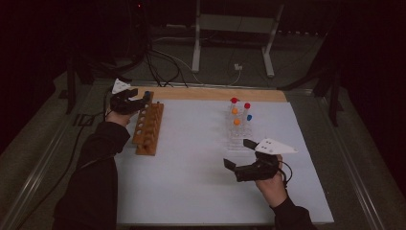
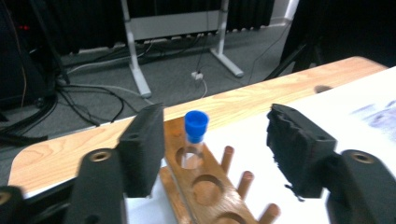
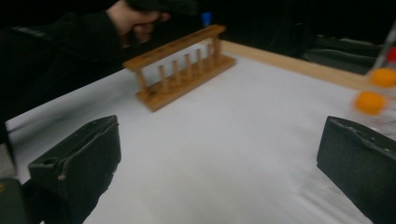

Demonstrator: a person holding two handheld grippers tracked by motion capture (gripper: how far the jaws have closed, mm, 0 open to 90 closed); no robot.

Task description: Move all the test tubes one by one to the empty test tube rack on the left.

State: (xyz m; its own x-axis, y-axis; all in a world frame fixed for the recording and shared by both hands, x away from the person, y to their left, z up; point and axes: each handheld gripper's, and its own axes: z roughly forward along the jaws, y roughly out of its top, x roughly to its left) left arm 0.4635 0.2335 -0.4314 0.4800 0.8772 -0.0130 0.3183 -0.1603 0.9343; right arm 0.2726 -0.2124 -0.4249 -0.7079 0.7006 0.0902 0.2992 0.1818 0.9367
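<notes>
Blue-capped tube seated in the far hole of the wooden rack, both claws empty.

The left claw (image 2: 212, 154) hangs with its jaws apart on either side of the blue-capped tube (image 2: 195, 136), which stands upright in the wooden rack (image 1: 148, 128) at the bench's (image 1: 191, 191) far left, apparently let go. The right claw (image 1: 240, 154), jaws spread wide, sits just near of the clear rack of capped tubes (image 1: 239, 123), likely placed to fetch another.

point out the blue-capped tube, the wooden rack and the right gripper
blue-capped clear tube (image 2: 196, 126), left gripper view, on its cap
wooden tube rack (image 1: 148, 128), high view, on its top board
right hand-held gripper (image 1: 240, 154), high view, between its fingertips
</notes>
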